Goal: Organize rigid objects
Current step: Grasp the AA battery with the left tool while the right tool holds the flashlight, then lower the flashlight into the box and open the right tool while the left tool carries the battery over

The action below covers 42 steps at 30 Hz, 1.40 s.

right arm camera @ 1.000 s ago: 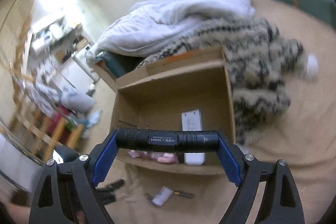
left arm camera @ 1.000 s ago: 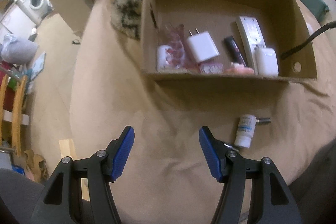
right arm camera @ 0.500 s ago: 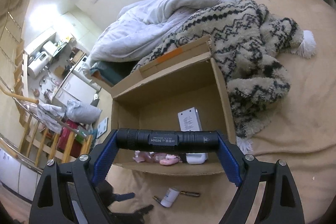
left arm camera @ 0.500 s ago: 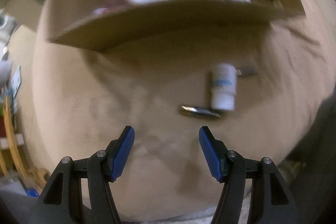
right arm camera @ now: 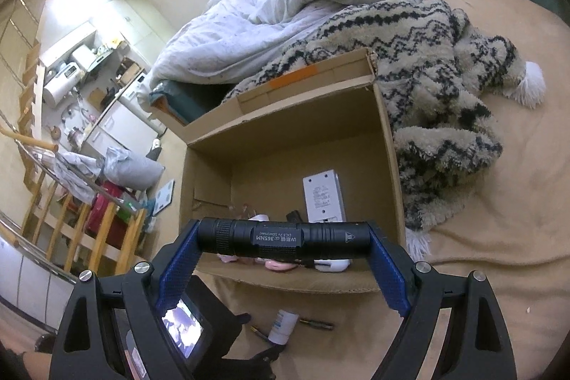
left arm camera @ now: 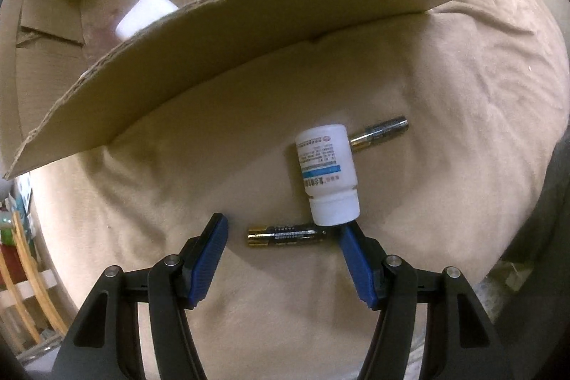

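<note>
The black flashlight (right arm camera: 283, 237) is lying crosswise between the blue pads of the right gripper (right arm camera: 283, 250), which is clenching it end to end, clear of the bedding and in front of the open cardboard box (right arm camera: 388, 166). The box is sitting on the tan blanket (right arm camera: 516, 202) and is already holding a white remote (right arm camera: 323, 198), a white case (right arm camera: 333, 264) and pink items (right arm camera: 278, 264) along its near wall.

Outside the box, three items are waiting on the blanket: a white pill bottle (left arm camera: 327, 170) lying on its side, a battery (left arm camera: 285, 235) touching the bottle's cap, and a second battery (left arm camera: 379, 134) just behind the bottle's base. The left gripper (left arm camera: 285, 253) is hovering low over the near battery with its jaws released and wide apart, holding nothing; the right pad is sitting just beside the bottle cap.

Judgement: two steps are running together, the flashlight being carried to the box and the left side lining up a pick. The sorting appears mostly done. The next move calls for lowering the flashlight over the box wall into bare floor, and for closing the left jaws on the battery without nudging the bottle, which is likely to roll.
</note>
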Motion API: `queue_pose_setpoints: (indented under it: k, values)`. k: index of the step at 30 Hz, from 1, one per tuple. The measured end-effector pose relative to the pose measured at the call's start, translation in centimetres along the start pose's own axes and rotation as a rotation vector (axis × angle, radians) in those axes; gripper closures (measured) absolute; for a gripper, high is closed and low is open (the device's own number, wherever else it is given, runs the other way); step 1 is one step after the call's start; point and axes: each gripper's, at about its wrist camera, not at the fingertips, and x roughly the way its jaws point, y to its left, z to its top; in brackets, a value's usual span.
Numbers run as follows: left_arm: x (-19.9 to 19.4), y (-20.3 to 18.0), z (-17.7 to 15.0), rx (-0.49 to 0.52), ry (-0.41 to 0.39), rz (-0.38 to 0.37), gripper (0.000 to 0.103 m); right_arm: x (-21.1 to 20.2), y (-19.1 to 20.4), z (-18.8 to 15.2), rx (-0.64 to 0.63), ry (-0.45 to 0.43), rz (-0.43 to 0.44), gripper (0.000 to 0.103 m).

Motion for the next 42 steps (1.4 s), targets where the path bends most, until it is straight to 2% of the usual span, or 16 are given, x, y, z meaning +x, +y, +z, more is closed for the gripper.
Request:
queue_pose_setpoints:
  k: [3,4,6,16,20,24,30,36,38,39,41,42]
  values:
    - [-0.2,0.1,0.1,-0.002,-0.01,-0.008,0.044,0.1,0.2,0.0,-0.01,0.002,-0.004,0.01]
    - [-0.2,0.2,0.1,-0.004,-0.011,-0.013,0.054,0.2,0.3,0.0,-0.014,0.003,-0.006,0.01]
    - [0.0,0.2,0.2,-0.014,-0.005,-0.024,0.063,0.3,0.4,0.0,-0.023,0.006,-0.015,0.01]
    - [-0.7,0.6,-2.0,-0.043,-0.006,-0.038,0.063,0.3,0.1,-0.1,-0.017,0.009,-0.03,0.009]
    - [-1.3,1.3,-3.5,-0.058,0.004,-0.026,0.063,0.2,0.2,-0.2,-0.02,0.01,-0.033,0.009]
    - [-2.3,3.1,-4.7,-0.118,-0.007,0.002,0.063,-0.1,0.3,-0.2,-0.021,-0.005,-0.026,0.01]
    - [-4.7,7.5,-6.0,-0.278,-0.089,0.037,0.063,-1.4,0.8,0.2,-0.034,-0.065,0.021,0.009]
    - [-9.0,11.0,-6.0,-0.377,-0.229,0.074,0.063,-3.5,2.2,1.5,-0.094,-0.199,0.037,0.009]
    - [-10.0,11.9,-5.3,-0.391,-0.259,0.1,0.063,-3.9,2.7,2.2,-0.118,-0.245,0.038,0.01]
    - [-10.0,10.8,-3.8,-0.395,-0.267,0.103,0.063,-4.0,2.9,2.5,-0.127,-0.268,0.029,0.01]
    - [-11.5,10.9,-2.5,-0.414,-0.304,0.109,0.063,-3.9,3.1,3.3,-0.13,-0.294,-0.006,0.011]
    - [-12.0,10.5,-2.1,-0.421,-0.319,0.115,0.063,-3.5,3.0,3.7,-0.123,-0.295,-0.02,0.017]
